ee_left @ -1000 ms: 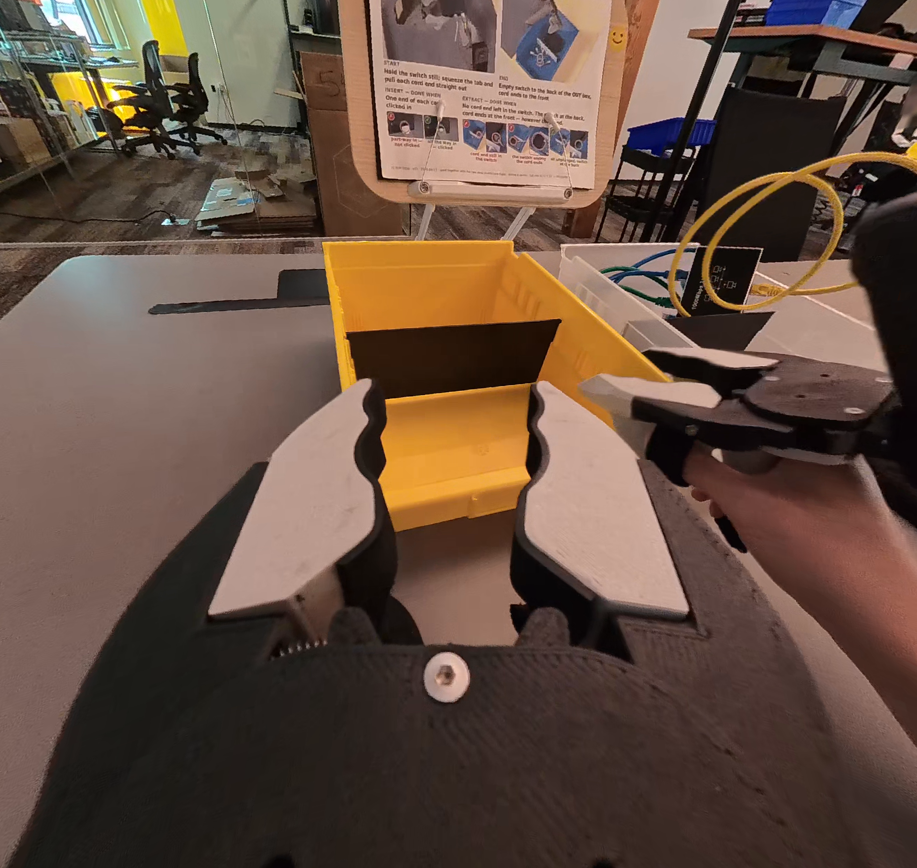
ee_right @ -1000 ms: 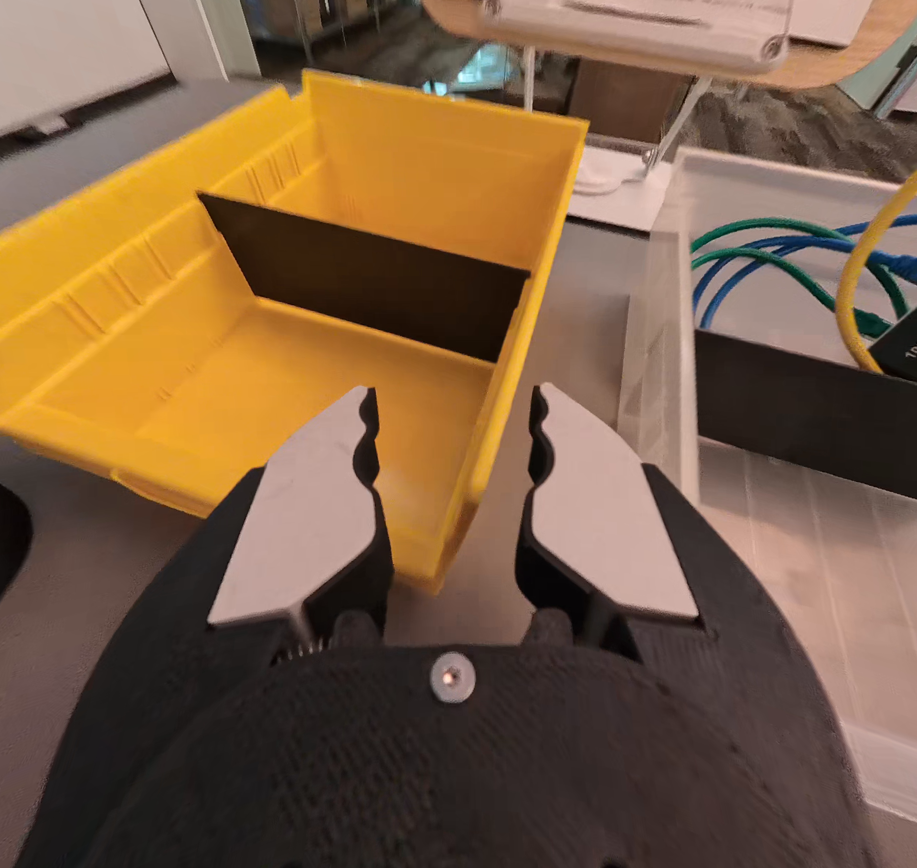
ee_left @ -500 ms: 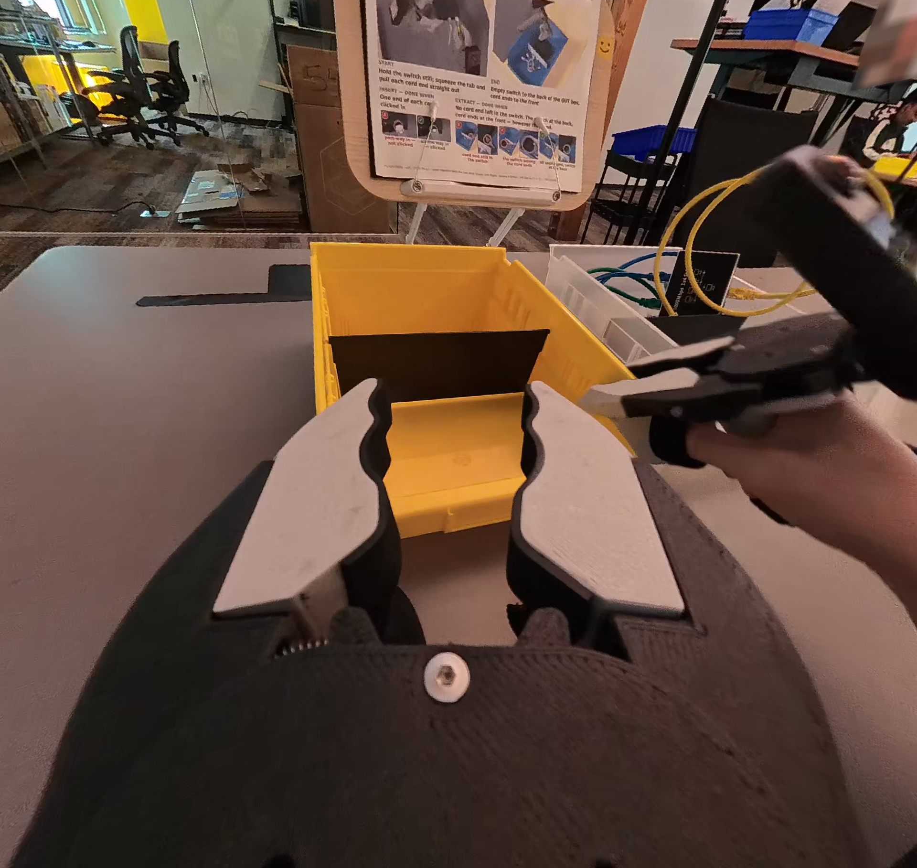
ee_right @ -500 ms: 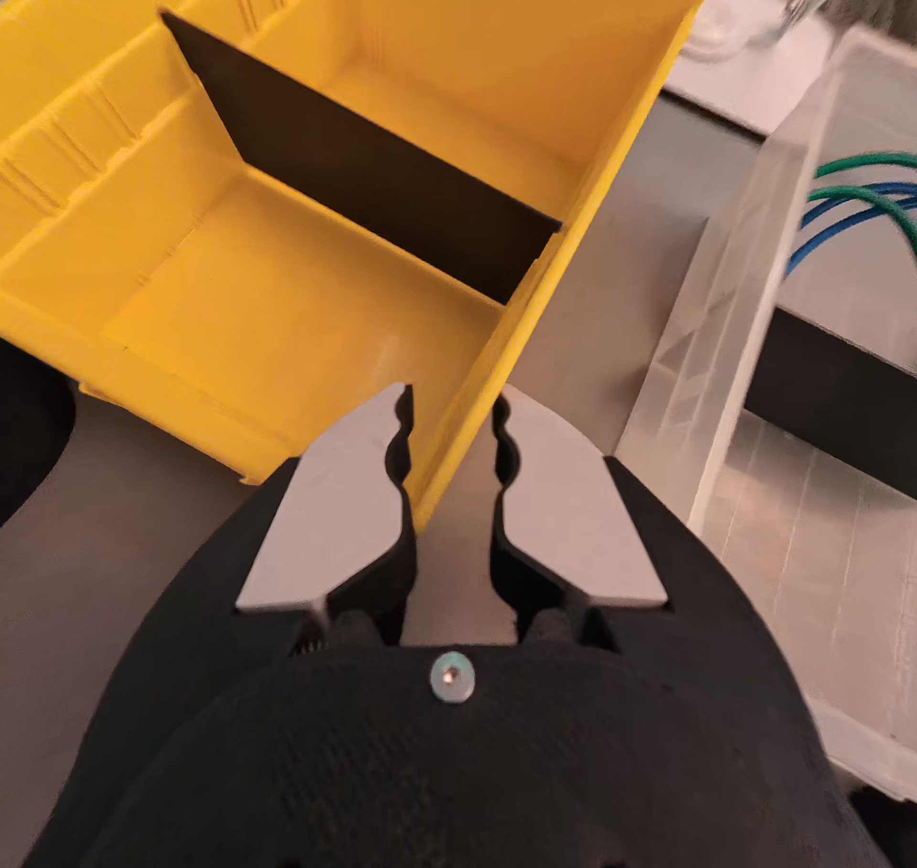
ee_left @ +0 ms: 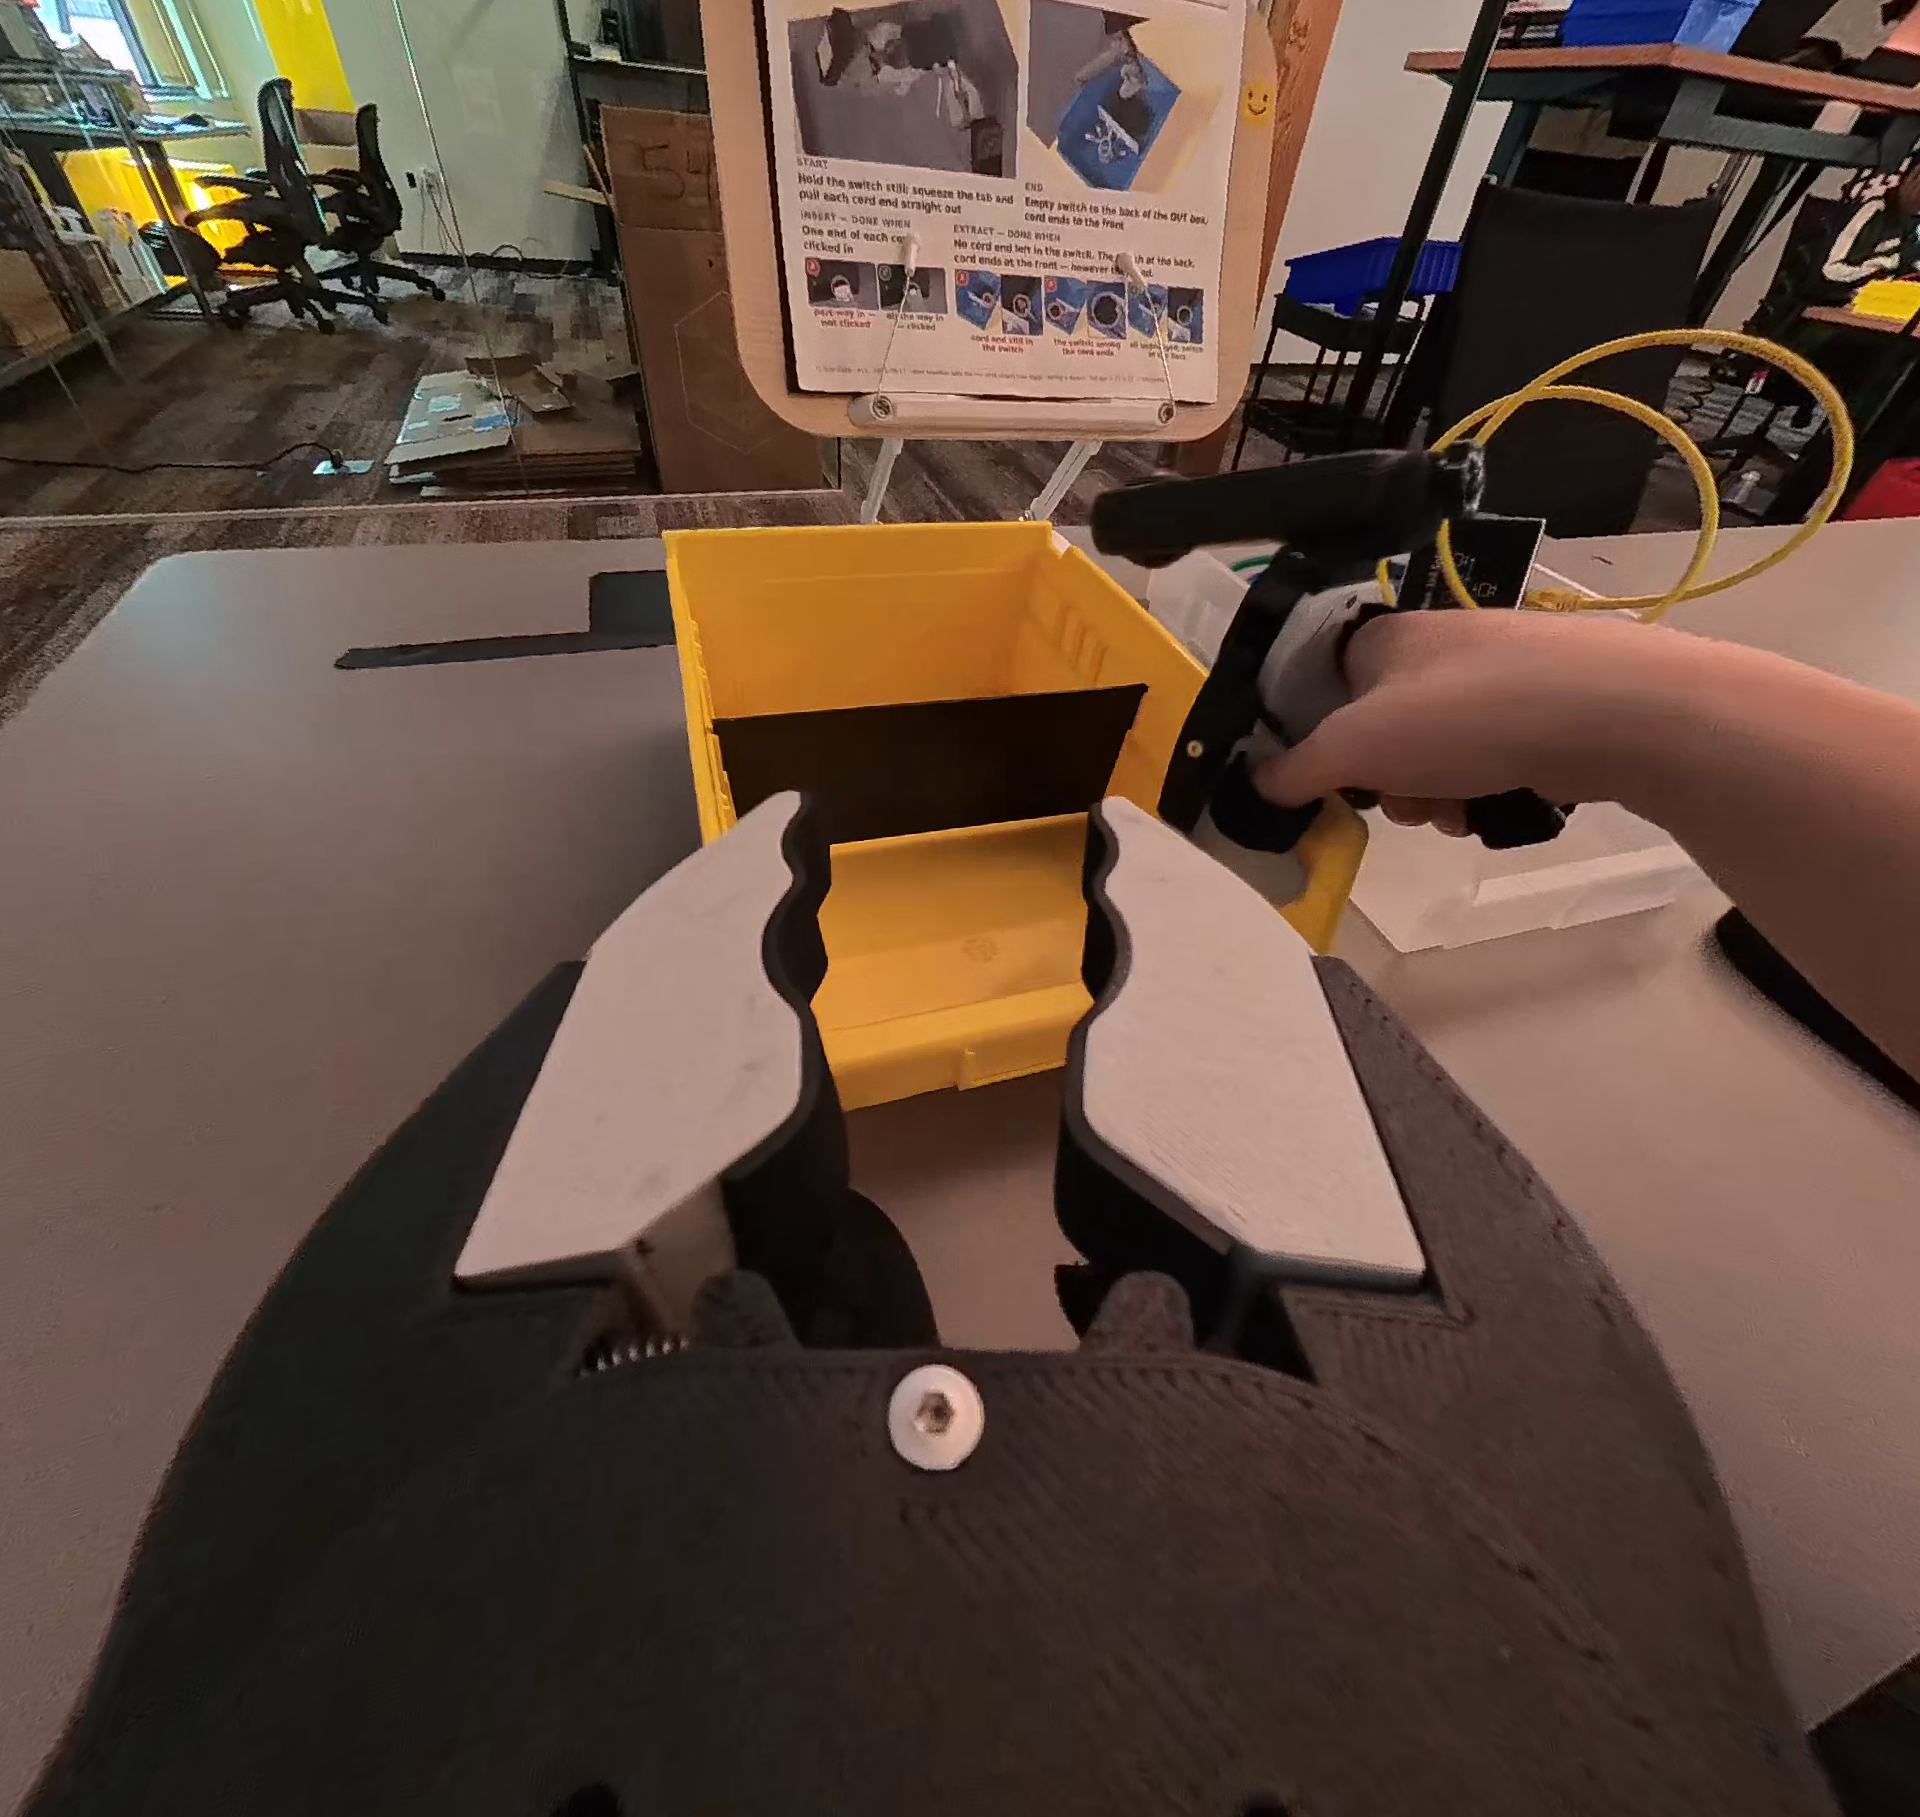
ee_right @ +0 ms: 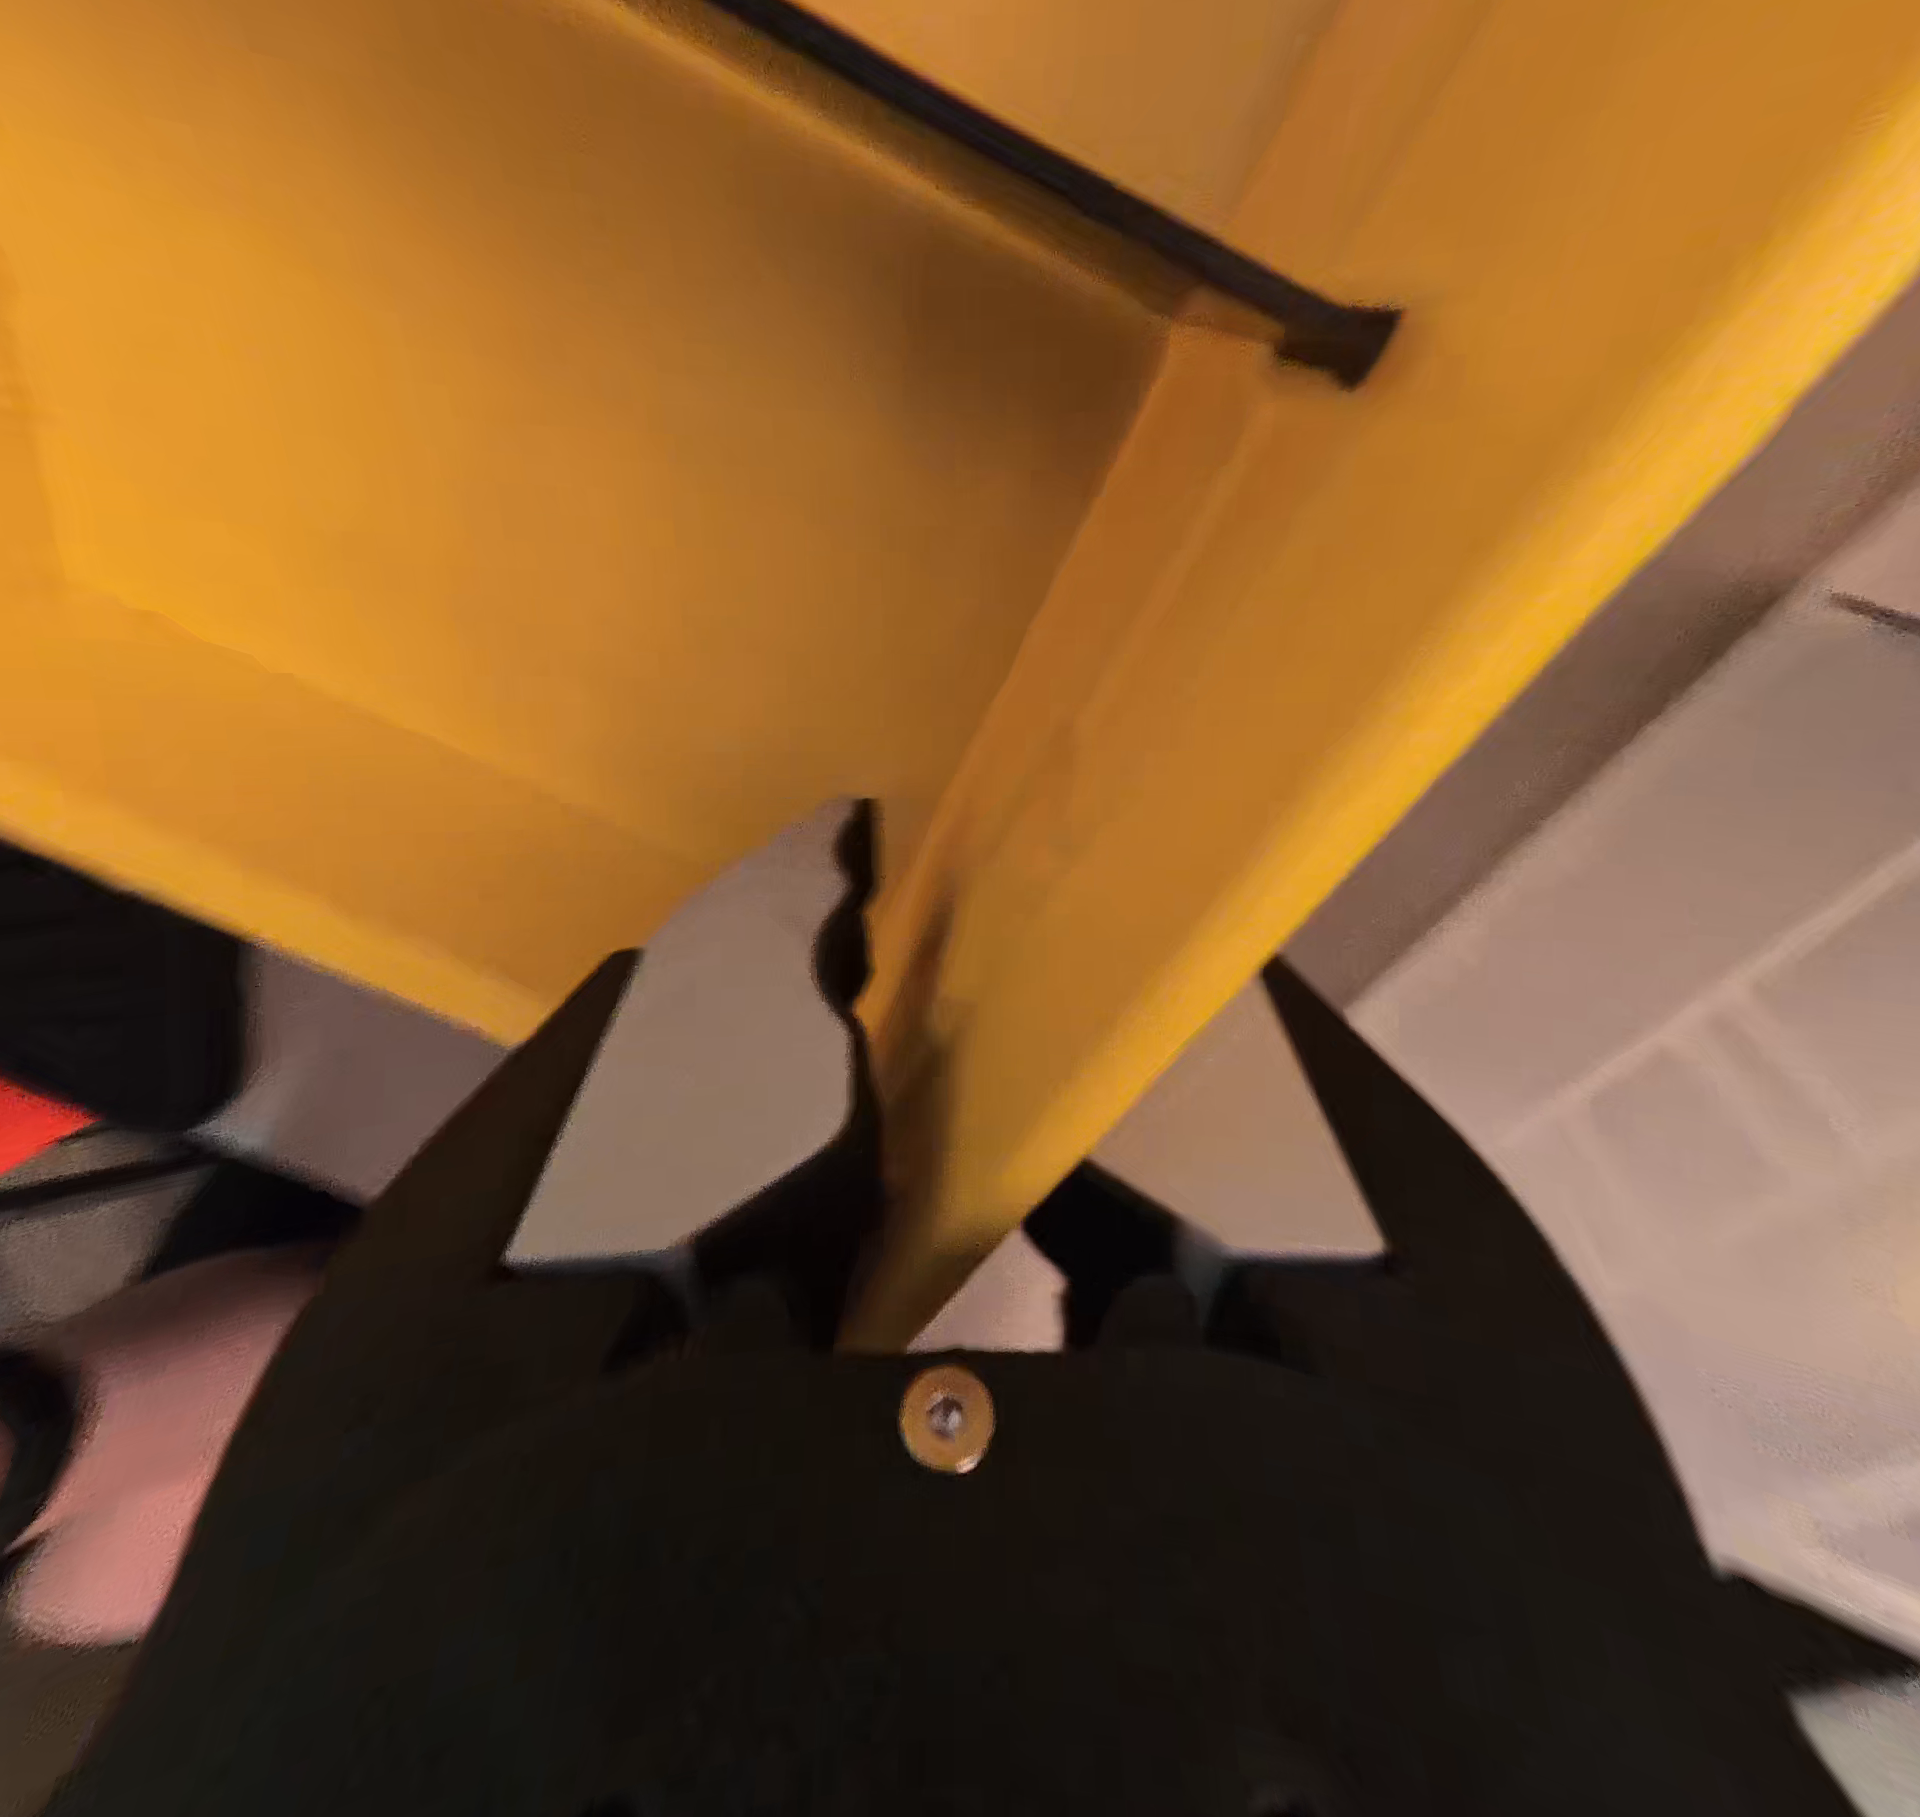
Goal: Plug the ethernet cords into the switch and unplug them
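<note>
A yellow bin (ee_left: 883,614) with a black divider (ee_left: 925,759) stands on the grey table, empty. My left gripper (ee_left: 945,894) is open and empty just in front of the bin's near wall. My right gripper (ee_left: 1247,822), held by a hand (ee_left: 1455,707), points down at the bin's right front corner. In the blurred right wrist view it (ee_right: 966,936) is shut on the bin's right wall (ee_right: 1195,728), with one finger (ee_right: 727,1019) inside the bin and the other hidden outside. A black switch (ee_left: 1475,572) with a looped yellow cord (ee_left: 1704,437) stands in the clear tray (ee_left: 1507,894) to the right.
An instruction board (ee_left: 997,157) on a stand rises behind the bin. A black tape strip (ee_left: 499,645) lies on the table at the left. The clear tray (ee_right: 1662,936) sits close against the bin's right side. Office chairs and shelves are far behind.
My right gripper has swung down over the bin's right wall and closed on it. My left gripper has stayed open in front of the bin.
</note>
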### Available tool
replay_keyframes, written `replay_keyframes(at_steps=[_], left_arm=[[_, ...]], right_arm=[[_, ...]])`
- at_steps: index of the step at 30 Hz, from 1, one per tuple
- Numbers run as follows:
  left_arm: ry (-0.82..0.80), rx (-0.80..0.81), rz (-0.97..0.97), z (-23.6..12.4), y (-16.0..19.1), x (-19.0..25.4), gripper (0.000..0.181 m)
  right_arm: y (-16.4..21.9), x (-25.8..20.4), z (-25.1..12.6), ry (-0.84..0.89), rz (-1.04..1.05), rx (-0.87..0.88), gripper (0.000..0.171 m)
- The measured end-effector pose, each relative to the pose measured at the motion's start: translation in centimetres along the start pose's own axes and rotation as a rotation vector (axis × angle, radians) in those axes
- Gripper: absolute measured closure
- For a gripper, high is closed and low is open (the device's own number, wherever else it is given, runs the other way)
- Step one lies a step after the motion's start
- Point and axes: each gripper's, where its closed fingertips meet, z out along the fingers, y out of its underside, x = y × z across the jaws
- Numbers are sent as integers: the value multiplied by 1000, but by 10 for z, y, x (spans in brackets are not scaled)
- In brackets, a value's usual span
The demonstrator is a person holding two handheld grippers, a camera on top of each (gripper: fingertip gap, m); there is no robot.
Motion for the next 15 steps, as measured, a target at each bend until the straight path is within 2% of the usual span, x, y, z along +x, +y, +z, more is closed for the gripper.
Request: replay_keyframes(at_steps=[1, 7, 10, 13, 15], left_arm=[[-3, 2, 1, -1, -1, -1, 135], [28, 38, -46, -9, -11, 4, 136], [51, 92, -72, -18, -23, 15, 134], [-12, 169, -46, -30, -38, 14, 128], [-48, 225, -45, -39, -50, 12, 127]], right_arm=[[-4, -3, -1, -56, 24, 18, 157], [-6, -1, -2, -108, 15, 34, 159], [-8, -13, -8, -214, 21, 45, 160], [-11, -27, -31, -329, 1, 66, 160], [-13, -31, -59, -366, -35, 93, 160]])
